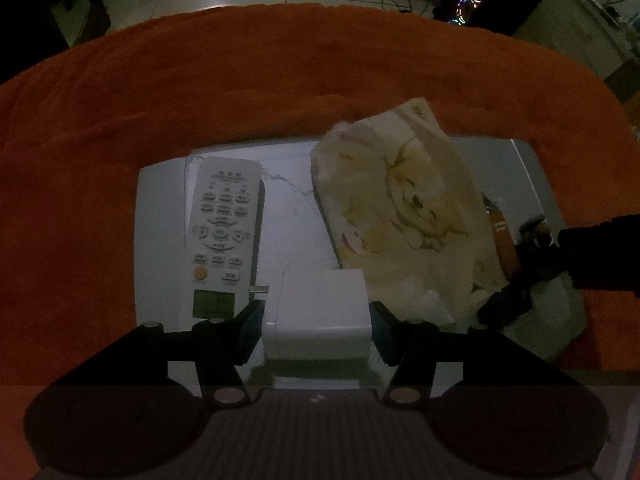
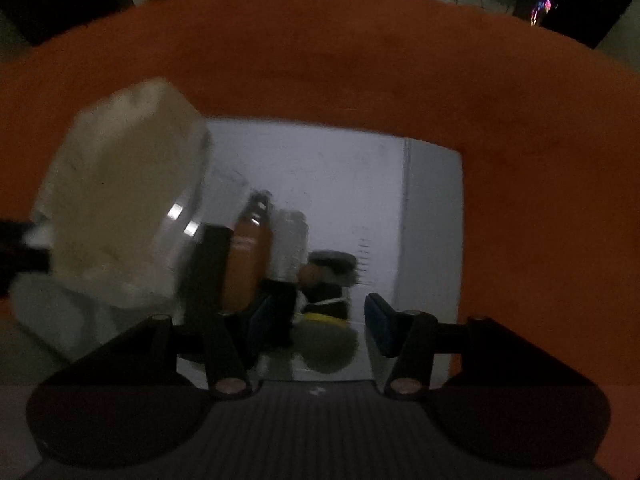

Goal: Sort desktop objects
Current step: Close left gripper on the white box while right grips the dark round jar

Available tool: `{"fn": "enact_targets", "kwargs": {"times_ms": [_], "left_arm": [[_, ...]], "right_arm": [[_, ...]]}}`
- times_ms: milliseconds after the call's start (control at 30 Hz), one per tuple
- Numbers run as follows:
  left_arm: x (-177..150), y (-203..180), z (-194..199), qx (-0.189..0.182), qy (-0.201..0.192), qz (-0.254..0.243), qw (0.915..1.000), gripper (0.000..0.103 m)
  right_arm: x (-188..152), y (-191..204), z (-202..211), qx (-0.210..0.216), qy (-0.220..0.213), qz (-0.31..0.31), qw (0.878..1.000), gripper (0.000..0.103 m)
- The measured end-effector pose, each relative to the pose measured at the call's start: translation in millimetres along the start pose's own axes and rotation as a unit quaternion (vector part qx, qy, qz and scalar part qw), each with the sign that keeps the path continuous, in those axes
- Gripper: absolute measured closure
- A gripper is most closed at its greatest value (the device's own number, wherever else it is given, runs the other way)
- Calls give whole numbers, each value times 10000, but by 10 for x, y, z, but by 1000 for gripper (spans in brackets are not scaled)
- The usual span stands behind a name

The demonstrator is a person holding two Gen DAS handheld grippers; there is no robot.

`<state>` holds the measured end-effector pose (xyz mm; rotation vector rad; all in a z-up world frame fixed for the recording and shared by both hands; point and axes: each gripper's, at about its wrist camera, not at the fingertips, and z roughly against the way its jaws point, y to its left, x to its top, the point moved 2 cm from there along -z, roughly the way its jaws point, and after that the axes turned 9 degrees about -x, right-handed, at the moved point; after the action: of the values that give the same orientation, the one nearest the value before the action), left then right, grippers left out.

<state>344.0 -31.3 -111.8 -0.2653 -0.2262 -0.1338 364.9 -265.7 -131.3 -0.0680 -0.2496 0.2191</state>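
White rectangular box (image 1: 320, 312) clamped between left gripper (image 1: 318, 316) jaws, near tray (image 1: 160, 200) front edge. Right gripper (image 2: 316, 320) jaws apart, holding nothing.

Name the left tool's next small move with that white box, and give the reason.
Probably lift it straight up a little. The left tool has the white box between its pads, seemingly gripped, low over the grey tray, with the remote and tissue pack close on either side, so sliding sideways risks bumping them.

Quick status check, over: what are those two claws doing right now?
Left gripper jaws clamp white box. Right gripper jaws open over small dark bottle. Crinkly cream packet crowds both.
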Motion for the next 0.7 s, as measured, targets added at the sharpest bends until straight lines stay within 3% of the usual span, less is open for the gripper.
{"fn": "enact_targets", "kwargs": {"times_ms": [67,133,200,467,567,700], "left_arm": [[10,-25,-12,52,62,-16,10000,51],[15,-45,-52,88,165,-18,9998,51],[9,-55,-115,104,283,-9,9995,48],[47,26,-273,178,562,390,9975,47],[59,48,-288,207,609,521,9966,34],[66,68,-321,188,746,639,9950,29]], "right_arm": [[8,-8,-25,37,-48,-31,10000,49],[7,-66,-26,254,-40,-159,9995,56],[2,-119,-30,384,-42,-295,9988,71],[1,-261,80,301,-191,-472,9983,78],[52,-186,28,245,-165,-288,9991,78],[74,-51,-31,178,-108,13,9998,72]]}}
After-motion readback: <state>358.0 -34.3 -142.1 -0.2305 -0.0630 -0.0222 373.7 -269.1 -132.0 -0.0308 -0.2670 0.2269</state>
